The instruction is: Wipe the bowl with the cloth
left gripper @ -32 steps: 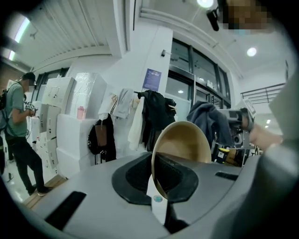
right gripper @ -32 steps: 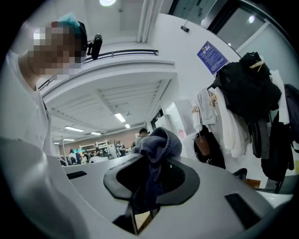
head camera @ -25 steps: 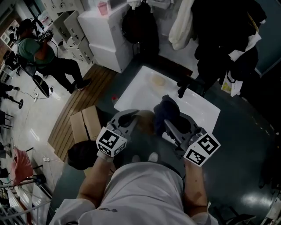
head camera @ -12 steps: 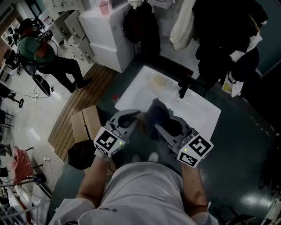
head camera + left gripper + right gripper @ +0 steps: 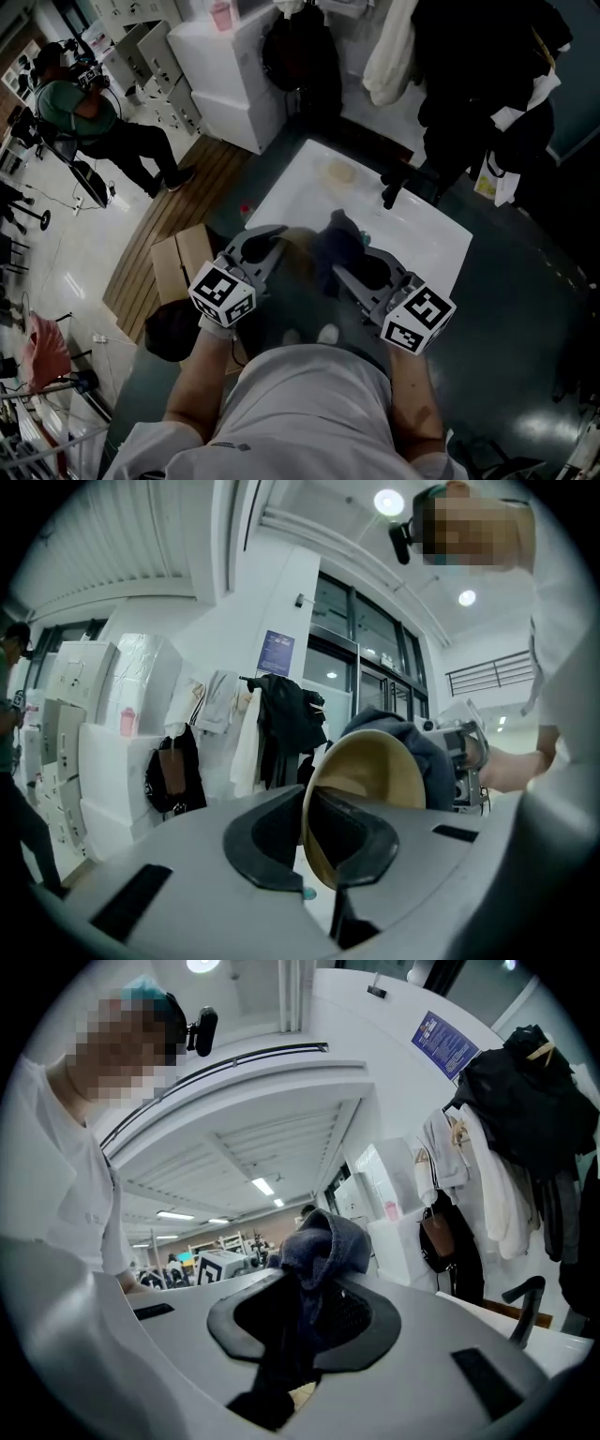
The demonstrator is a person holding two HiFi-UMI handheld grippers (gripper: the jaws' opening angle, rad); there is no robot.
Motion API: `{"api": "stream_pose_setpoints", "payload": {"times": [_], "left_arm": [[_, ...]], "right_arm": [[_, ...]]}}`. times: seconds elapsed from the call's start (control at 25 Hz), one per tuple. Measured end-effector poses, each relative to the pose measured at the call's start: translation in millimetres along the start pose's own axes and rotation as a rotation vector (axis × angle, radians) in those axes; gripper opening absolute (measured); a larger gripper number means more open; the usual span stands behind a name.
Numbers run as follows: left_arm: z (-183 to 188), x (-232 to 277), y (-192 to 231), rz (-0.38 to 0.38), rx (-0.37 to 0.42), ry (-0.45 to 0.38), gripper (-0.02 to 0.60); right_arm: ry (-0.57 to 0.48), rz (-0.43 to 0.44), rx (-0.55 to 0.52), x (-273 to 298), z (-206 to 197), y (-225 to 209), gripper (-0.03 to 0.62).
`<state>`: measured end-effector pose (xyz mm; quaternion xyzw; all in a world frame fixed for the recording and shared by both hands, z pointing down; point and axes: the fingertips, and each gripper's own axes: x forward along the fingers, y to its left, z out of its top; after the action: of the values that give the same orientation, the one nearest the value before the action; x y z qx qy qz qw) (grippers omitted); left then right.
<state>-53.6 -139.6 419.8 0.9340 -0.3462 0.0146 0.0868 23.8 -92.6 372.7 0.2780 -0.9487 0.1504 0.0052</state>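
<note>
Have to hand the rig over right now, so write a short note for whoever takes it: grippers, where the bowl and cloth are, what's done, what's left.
Left gripper: shut on the rim of the bowl, holding it tipped on edge above the white sink.
Right gripper: shut on the dark cloth, which is bunched above its jaws.
The cloth sits at the bowl's far side. Contact looks likely but is not certain.
Done: both things are picked up and brought together.
Left: wipe the bowl all round. How much is already wiped cannot be told.
</note>
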Motion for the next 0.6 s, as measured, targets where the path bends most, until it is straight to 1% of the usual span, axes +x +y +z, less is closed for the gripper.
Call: {"api": "stream_pose_setpoints", "payload": {"times": [0.16,0.36,0.6], "left_arm": [[7.5,-5.3,15.1,0.029,-0.069,-0.038,0.018],[23.0,-12.0,24.1,0.025,-0.154,-0.107,0.018],[31.5,-6.6,22.6,0.024,-0.176,-0.123,0.018]], "right_arm": [[0.027,0.011,0.0,1.7,-10.2,2.9,0.086],[0.063,0.036,0.007,8.2,-25.1,9.7,0.087],[0.067,0.057,0.034,13.3,-34.9,11.6,0.086]]}}
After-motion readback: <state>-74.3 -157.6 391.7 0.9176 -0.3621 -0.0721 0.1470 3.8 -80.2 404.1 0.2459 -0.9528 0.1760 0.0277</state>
